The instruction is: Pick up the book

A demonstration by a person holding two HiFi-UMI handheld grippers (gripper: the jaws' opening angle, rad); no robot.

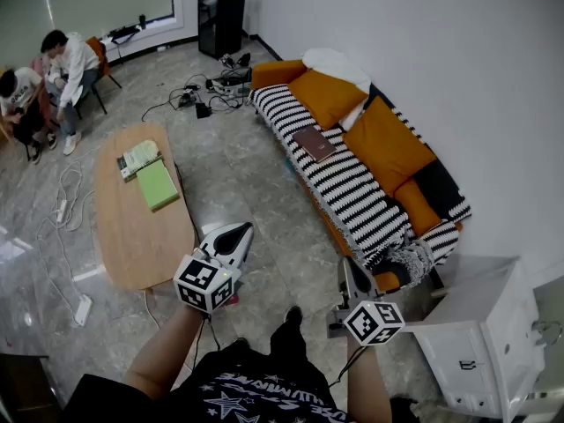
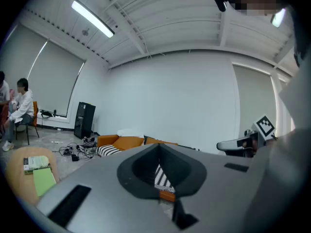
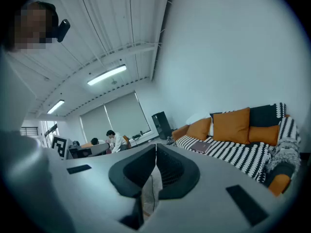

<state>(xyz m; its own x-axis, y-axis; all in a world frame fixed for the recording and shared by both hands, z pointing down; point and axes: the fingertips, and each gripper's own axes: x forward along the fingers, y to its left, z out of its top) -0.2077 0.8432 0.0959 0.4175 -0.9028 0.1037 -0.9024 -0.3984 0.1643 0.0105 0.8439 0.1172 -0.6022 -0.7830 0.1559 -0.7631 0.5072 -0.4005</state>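
A maroon book (image 1: 315, 144) lies flat on the striped sofa (image 1: 352, 192), in front of the orange cushions; the right gripper view has it too (image 3: 201, 147). On the oval wooden table (image 1: 132, 236) a green book (image 1: 158, 184) rests beside a white-and-green one (image 1: 138, 158); both appear in the left gripper view, green (image 2: 43, 179). My left gripper (image 1: 236, 233) hovers over the floor between table and sofa, jaws shut and empty (image 2: 158, 147). My right gripper (image 1: 351, 271) is held near the sofa's near end, also shut with nothing in it (image 3: 155, 148).
Two people (image 1: 53, 73) sit at the far left. Cables (image 1: 198, 95) trail over the floor near a black cabinet (image 1: 221, 14). A white cabinet (image 1: 480, 342) stands at the near right, past the sofa's end. A power strip (image 1: 82, 309) lies by the table.
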